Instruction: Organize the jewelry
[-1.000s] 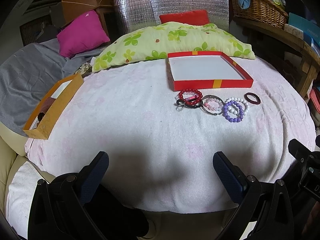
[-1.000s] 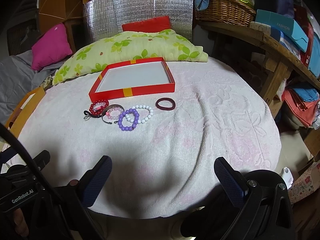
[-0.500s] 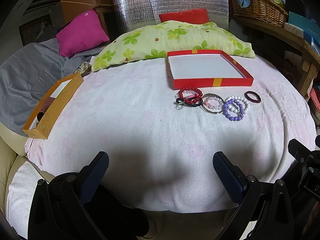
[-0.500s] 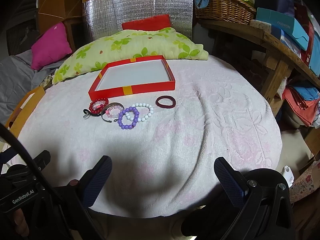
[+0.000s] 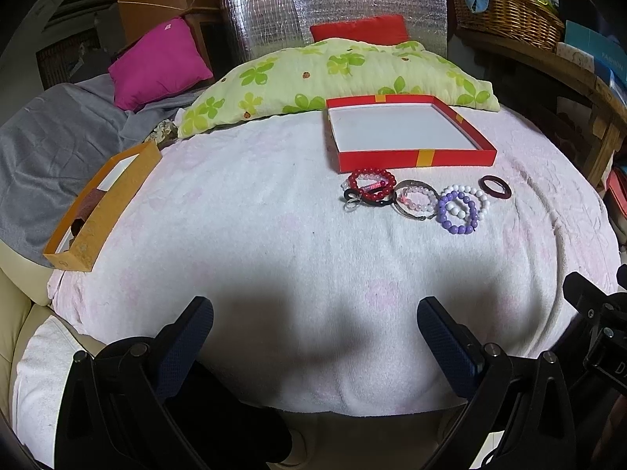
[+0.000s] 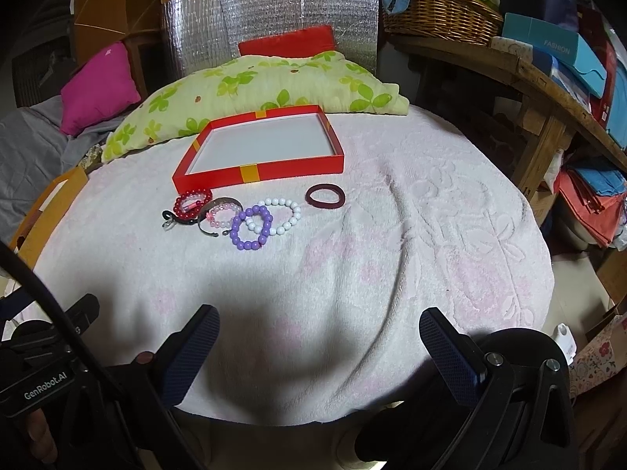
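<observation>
A shallow red box [image 5: 415, 156] [image 6: 290, 167] with a white floor lies on the pale pink towel, nothing inside it. In front of it lies a row of jewelry: a red bead bracelet [image 5: 371, 184] [image 6: 192, 203], a black ring-shaped piece [image 5: 352, 197], a pink bead bracelet inside a metal bangle [image 5: 419, 199] [image 6: 224, 214], a purple bead bracelet [image 5: 457, 212] [image 6: 250, 227], a white bead bracelet [image 6: 283, 211] and a dark maroon ring [image 5: 495, 186] [image 6: 325, 196]. My left gripper [image 5: 315, 323] and right gripper [image 6: 319, 329] hang open at the near edge, far from the jewelry.
An orange cardboard tray [image 5: 102, 203] sits at the left edge of the towel. A green flowered pillow [image 5: 333, 78] lies behind the red box. A wooden shelf with a wicker basket [image 6: 439, 11] and boxes stands on the right.
Both views have drifted slightly, so the box and jewelry sit a little higher in the frames. No piece has been touched and both grippers stay open.
</observation>
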